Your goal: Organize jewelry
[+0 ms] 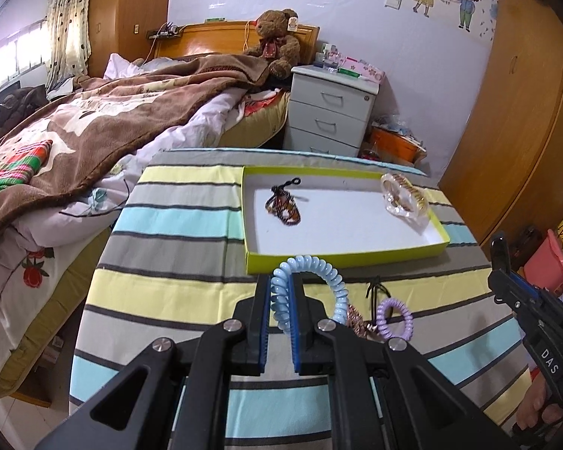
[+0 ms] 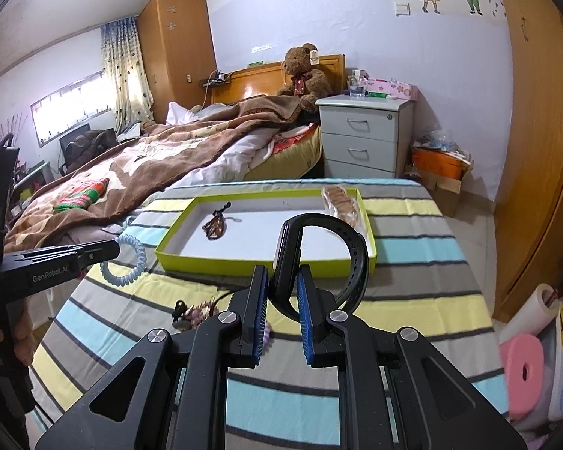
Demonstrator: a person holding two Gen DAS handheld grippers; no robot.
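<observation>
My left gripper point(image 1: 280, 285) is shut on a light blue spiral bracelet point(image 1: 336, 281) and holds it above the striped cloth, just short of the yellow-green tray point(image 1: 341, 257). It also shows in the right wrist view point(image 2: 131, 258). My right gripper point(image 2: 283, 277) is shut on a black wristband point(image 2: 356, 262), held near the tray's front edge point(image 2: 244, 264). In the tray lie a dark beaded bracelet point(image 1: 284, 208) and a clear bag of bangles point(image 1: 405, 197). A purple spiral tie point(image 1: 394, 317) and a pinkish trinket point(image 1: 358, 322) lie on the cloth.
The striped cloth point(image 1: 176, 225) covers a table beside a bed with a brown blanket point(image 1: 105, 127). A white nightstand point(image 1: 330, 112) stands behind. A wooden wardrobe point(image 1: 514, 131) is at the right. A pink roll point(image 2: 525, 367) and boxes sit on the floor right.
</observation>
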